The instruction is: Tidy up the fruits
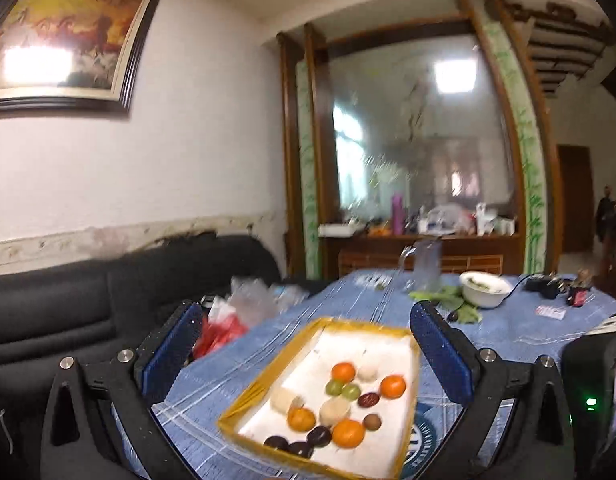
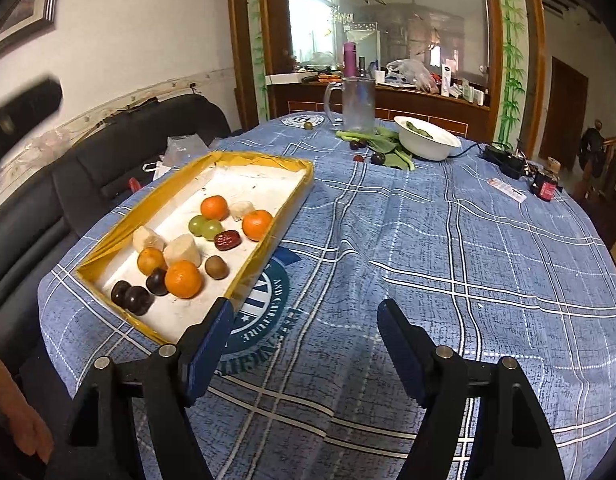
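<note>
A yellow-rimmed white tray (image 2: pixel 268 162) lies on the blue checked tablecloth and holds several fruits: oranges (image 2: pixel 183 279), green grapes (image 2: pixel 205 227), dark plums (image 2: pixel 132 299), a red date (image 2: pixel 227 239), banana pieces (image 2: pixel 183 250) and a brown kiwi (image 2: pixel 216 267). The tray (image 1: pixel 248 390) also shows in the left wrist view. My left gripper (image 1: pixel 306 354) is open and empty, held above the tray. My right gripper (image 2: pixel 306 326) is open and empty, low over the cloth to the right of the tray's near corner. Loose dark plums (image 2: pixel 378 158) and a green grape (image 2: pixel 308 125) lie at the far side.
A glass mug (image 2: pixel 358 104), a white bowl (image 2: pixel 426 142) and green leaves (image 2: pixel 388 146) stand at the far table edge. A black adapter with cable (image 2: pixel 504 160) and a small bottle (image 2: pixel 546 186) sit far right. A black sofa (image 2: pixel 120 152) with plastic bags runs along the left.
</note>
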Motion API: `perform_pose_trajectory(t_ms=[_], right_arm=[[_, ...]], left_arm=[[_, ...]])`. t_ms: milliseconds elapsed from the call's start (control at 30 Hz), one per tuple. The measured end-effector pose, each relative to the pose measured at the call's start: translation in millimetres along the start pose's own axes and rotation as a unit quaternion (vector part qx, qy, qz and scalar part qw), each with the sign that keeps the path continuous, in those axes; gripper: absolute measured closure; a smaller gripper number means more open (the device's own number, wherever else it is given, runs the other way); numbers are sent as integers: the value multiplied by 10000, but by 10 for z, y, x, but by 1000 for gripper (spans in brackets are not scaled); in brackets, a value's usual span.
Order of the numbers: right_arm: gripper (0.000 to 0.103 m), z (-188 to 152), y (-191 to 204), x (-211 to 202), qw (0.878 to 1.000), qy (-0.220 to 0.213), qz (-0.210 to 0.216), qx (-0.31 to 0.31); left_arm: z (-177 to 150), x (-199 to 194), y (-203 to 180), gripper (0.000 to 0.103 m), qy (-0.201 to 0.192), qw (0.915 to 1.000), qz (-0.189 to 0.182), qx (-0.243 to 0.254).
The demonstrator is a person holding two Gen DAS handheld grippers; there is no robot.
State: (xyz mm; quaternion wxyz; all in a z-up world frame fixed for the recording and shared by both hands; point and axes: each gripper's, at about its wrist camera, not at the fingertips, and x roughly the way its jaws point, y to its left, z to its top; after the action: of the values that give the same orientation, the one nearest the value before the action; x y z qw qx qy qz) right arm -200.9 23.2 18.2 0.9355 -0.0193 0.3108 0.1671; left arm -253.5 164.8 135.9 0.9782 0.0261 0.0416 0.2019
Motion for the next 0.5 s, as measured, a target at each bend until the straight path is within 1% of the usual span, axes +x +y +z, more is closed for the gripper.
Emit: perform_pose_trajectory(t_ms=[33,67,100,133,167,200,300,433,500], right_arm=[[23,-6,-7,6,10000,9,9,17],[23,-15,-14,7,10000,23,13,38],[23,-23,-21,10,10000,41,14,58],[23,-28,-28,13,10000,55,16,73],[23,-33,-34,11,9999,62,14,84],[23,-41,-33,3,9999,60,8,84],[23,-49,-6,-11,10000,69,-20,22],[23,-48,67,-2,9999,113,-6,-103],[23,-45,109,14,9997,156,5,-168]], left_arm=[[-16,-11,-4,0,-10,10000,19,19],[-34,5,-16,0,103,9999,76,26],[-48,33,-20,0,245,9997,42,15],[-73,106,-18,0,520,9985,-183,-35],[-86,160,-35,0,747,9967,-300,-70],[-114,223,-35,0,981,9946,-336,-99],[-216,357,-31,0,1533,9878,-229,-159],[-299,405,28,0,1882,9814,-216,-303],[-321,406,55,0,1951,9800,-213,-336]])
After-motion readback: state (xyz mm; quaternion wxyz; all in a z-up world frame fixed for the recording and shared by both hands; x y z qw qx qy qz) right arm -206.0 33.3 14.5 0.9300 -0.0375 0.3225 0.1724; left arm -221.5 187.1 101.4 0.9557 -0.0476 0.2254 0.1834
